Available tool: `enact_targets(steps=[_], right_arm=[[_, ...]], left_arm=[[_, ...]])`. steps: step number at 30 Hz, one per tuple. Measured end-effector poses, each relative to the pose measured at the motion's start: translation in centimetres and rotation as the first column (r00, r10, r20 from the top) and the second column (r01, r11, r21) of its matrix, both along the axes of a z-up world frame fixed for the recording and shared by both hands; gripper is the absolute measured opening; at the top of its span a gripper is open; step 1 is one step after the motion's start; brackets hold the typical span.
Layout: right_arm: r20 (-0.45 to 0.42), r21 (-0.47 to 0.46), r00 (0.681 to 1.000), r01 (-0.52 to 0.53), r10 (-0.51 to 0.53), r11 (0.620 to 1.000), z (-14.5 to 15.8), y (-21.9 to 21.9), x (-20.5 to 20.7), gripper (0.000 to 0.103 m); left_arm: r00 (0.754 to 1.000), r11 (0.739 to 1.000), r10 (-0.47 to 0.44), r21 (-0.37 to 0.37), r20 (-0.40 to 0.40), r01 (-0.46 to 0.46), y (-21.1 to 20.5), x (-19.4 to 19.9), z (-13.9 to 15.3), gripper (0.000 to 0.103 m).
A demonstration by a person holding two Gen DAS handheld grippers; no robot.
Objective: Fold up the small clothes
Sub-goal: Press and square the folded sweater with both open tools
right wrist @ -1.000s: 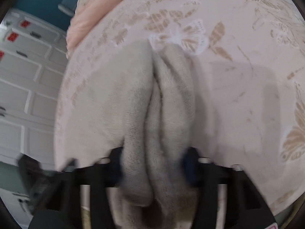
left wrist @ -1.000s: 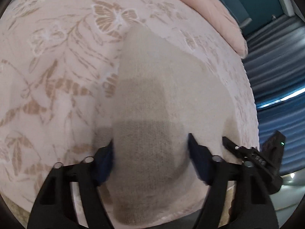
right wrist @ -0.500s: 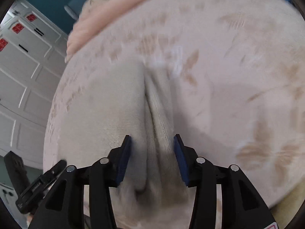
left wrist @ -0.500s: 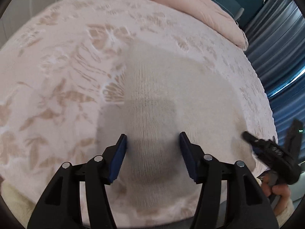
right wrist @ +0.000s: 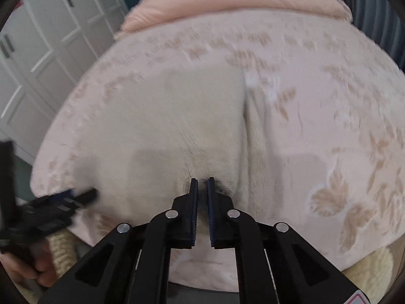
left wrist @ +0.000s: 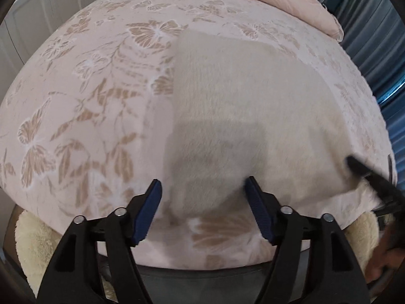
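A cream fuzzy garment (left wrist: 240, 96) lies spread on the pink bedspread (left wrist: 88, 106) with tan butterflies. My left gripper (left wrist: 203, 195) hovers over the garment's near edge. Its jaws are opening, and the blue pads (left wrist: 152, 202) stand wide apart without pressing the cloth. In the right wrist view the garment (right wrist: 177, 116) has a long fold running along its right side. My right gripper (right wrist: 202, 183) is closing on a small pucker of the garment's near edge, and wrinkles fan out from the tips. Each gripper shows blurred at the edge of the other's view.
A folded pink duvet (right wrist: 240, 0) lies across the far end of the bed. White cabinet doors (right wrist: 38, 38) stand to the left and blue curtains (left wrist: 374, 38) to the right. A cream fleecy blanket (left wrist: 33, 240) shows under the bedspread's near edge. A hand (right wrist: 22, 268) holds the left gripper.
Both grippers have drawn back toward the garment's near edge. The left jaws have spread off the cloth they straddled. The right jaws have narrowed from around a thick fold to a small pinch.
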State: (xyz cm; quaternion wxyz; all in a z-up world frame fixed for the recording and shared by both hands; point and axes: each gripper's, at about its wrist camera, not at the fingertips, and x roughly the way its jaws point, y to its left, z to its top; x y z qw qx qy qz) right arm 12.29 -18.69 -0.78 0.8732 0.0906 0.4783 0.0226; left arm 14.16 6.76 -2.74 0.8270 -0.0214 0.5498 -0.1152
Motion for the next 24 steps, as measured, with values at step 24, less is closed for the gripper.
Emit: enact_targets(steps=[24], right_arm=[[-0.047, 0.064, 0.992, 0.123, -0.120, 0.990, -0.1, -2.4, 3.7, 0.000]], left_arm=[[0.999, 0.994, -0.015, 0.107, 0.039, 0.011, -1.8, -1.2, 0.1, 0.071]])
